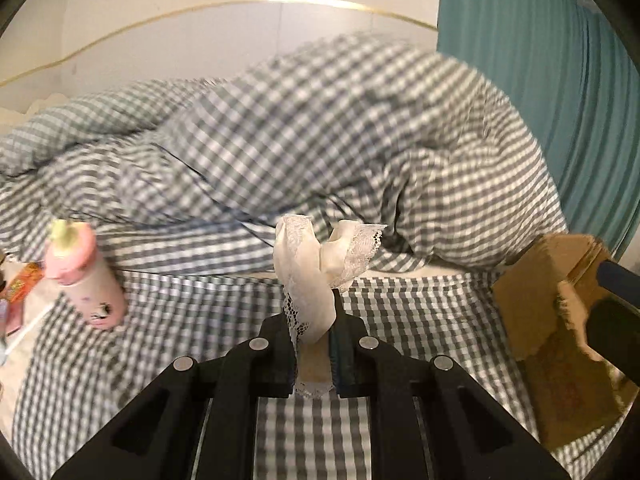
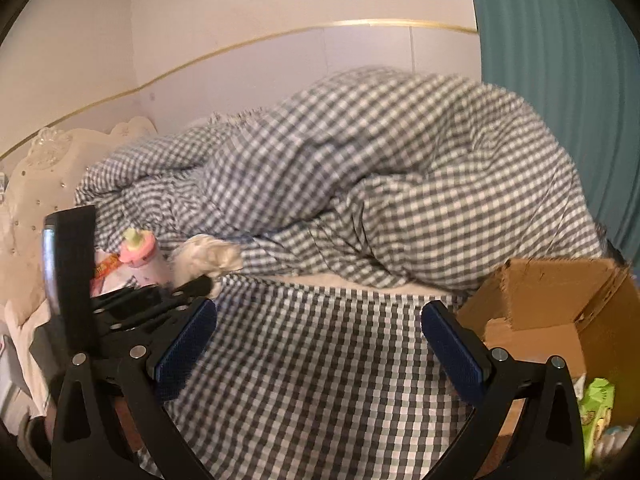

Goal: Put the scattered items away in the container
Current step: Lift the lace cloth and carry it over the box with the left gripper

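My left gripper (image 1: pixel 314 344) is shut on a cream lace-trimmed ribbon bow (image 1: pixel 316 264) and holds it above the checked bed sheet. It also shows in the right wrist view (image 2: pixel 212 260), with the left gripper (image 2: pixel 200 282) at the left. My right gripper (image 2: pixel 320 344) is open and empty over the sheet. A brown cardboard box (image 2: pixel 560 304) stands open at the right; it also shows in the left wrist view (image 1: pixel 536 304). A pink bottle (image 1: pixel 86 276) with a pale cap lies on the sheet at the left, also seen in the right wrist view (image 2: pixel 144 260).
A rumpled grey-and-white checked duvet (image 1: pixel 320 140) is heaped behind. An orange wrapper (image 1: pixel 22 286) and a white stick (image 1: pixel 28 330) lie at the far left. A green packet (image 2: pixel 596 404) sits in the box. A teal curtain (image 2: pixel 560 80) hangs at the right.
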### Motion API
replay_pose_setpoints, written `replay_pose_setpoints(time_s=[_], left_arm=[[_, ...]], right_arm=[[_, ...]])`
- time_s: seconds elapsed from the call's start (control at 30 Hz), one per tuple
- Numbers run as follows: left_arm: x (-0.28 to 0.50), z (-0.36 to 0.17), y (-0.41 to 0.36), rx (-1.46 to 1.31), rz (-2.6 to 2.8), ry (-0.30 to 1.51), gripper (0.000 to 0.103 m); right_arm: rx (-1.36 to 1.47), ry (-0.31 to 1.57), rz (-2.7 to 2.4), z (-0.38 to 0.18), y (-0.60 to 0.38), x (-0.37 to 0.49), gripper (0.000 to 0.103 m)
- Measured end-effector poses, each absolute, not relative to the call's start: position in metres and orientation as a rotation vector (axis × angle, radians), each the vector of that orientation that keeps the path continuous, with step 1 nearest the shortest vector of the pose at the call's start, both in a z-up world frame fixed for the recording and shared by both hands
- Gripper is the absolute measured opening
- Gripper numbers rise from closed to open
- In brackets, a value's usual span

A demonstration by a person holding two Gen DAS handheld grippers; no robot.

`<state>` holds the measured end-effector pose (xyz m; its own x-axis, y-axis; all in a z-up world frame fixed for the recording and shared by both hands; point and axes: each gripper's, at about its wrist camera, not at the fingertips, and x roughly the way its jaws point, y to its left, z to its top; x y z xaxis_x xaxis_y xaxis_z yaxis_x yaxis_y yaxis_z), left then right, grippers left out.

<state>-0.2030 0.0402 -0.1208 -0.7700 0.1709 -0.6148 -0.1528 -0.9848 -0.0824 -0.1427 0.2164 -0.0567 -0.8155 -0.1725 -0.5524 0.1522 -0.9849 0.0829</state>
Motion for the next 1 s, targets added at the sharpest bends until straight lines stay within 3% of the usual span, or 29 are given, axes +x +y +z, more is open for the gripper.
replay_pose_setpoints(time_s=[0.47,1.0], left_arm=[[-0.086,-0.022,0.036,-0.739,2.853,-0.093,0.013],[-0.009,0.030,0.128,-0.556,2.717,-0.037,0.013]], right_arm=[[0.686,-0.035,-2.903,0.004,0.225,-0.058,0.103],[0.556,-0.026,-3.125,0.053,0.316,0.037,0.103]])
